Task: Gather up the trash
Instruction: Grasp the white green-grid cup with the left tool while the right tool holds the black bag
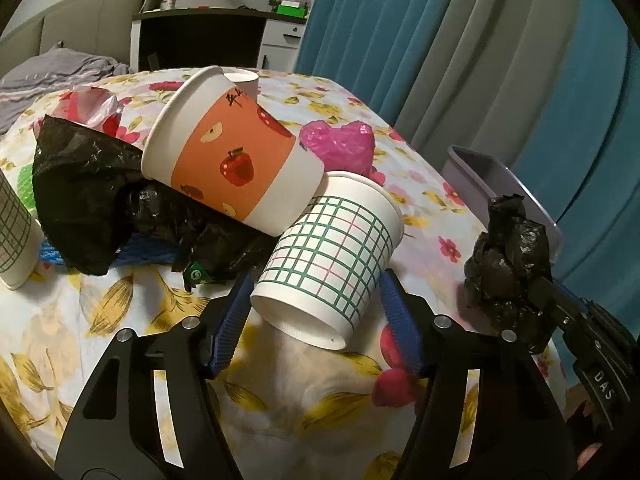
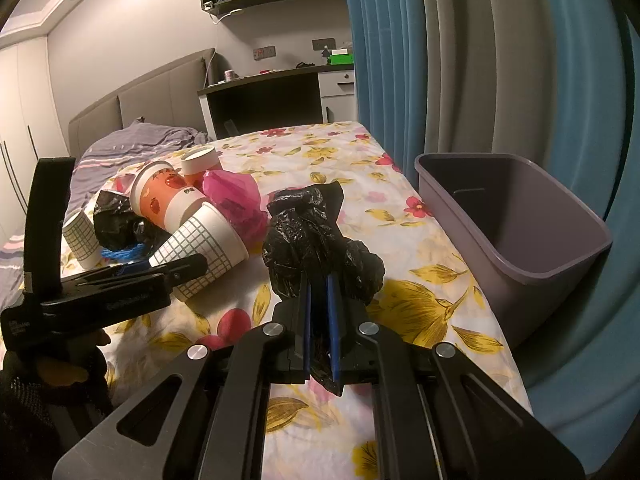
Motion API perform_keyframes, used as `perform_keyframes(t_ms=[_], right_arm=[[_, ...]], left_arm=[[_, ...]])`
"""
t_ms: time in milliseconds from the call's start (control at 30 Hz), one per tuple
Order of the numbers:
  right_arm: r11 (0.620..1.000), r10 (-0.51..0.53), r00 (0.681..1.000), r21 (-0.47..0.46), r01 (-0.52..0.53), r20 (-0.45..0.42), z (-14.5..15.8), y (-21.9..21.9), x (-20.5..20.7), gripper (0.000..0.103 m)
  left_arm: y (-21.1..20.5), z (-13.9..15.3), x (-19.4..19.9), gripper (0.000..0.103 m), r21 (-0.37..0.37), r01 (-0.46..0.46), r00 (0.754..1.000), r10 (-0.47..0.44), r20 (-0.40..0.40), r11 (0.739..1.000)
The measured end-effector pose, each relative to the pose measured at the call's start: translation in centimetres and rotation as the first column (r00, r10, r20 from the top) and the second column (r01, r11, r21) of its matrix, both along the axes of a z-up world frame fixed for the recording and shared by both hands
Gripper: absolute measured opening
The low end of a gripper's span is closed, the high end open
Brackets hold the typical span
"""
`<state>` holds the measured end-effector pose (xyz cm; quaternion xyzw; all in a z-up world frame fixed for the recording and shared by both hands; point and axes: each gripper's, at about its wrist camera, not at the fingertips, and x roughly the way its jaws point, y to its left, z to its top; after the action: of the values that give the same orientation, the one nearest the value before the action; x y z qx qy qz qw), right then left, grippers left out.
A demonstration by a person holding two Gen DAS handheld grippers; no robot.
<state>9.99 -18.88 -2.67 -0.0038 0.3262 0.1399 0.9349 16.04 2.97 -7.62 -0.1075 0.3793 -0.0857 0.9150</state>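
Right tool (image 2: pixel 319 320) was clamped on a crumpled black bag (image 2: pixel 316 236), near the empty grey bin (image 2: pixel 516 216). Left tool (image 1: pixel 316 304) stood wide open around the checked cup (image 1: pixel 332 256), not gripping. Cups and bags remained on the counter (image 2: pixel 420 292); nothing binned yet.

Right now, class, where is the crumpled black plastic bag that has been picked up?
The crumpled black plastic bag is clamped in the right hand-held gripper above the floral tablecloth, left of the grey plastic bin and right of the green-checked paper cup.
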Motion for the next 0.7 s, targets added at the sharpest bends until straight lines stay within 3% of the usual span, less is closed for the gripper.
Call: perform_keyframes(t_ms=[300,700], right_arm=[[1.0,-0.008,1.0,0.009,0.008,0.005,0.2,-1.0,-0.1,0.008],[0.999,-0.03,0.999,0.028,0.029,0.021,0.8,-2.2,-0.5,0.008]], left_arm=[[-1.0,1.7,-2.3,0.062,-0.043,0.054,0.997,-0.052,0.054,0.998],[-2.3,4.1,-3.5,0.062,-0.045,0.085,0.99,-0.079,0.117,0.995]])
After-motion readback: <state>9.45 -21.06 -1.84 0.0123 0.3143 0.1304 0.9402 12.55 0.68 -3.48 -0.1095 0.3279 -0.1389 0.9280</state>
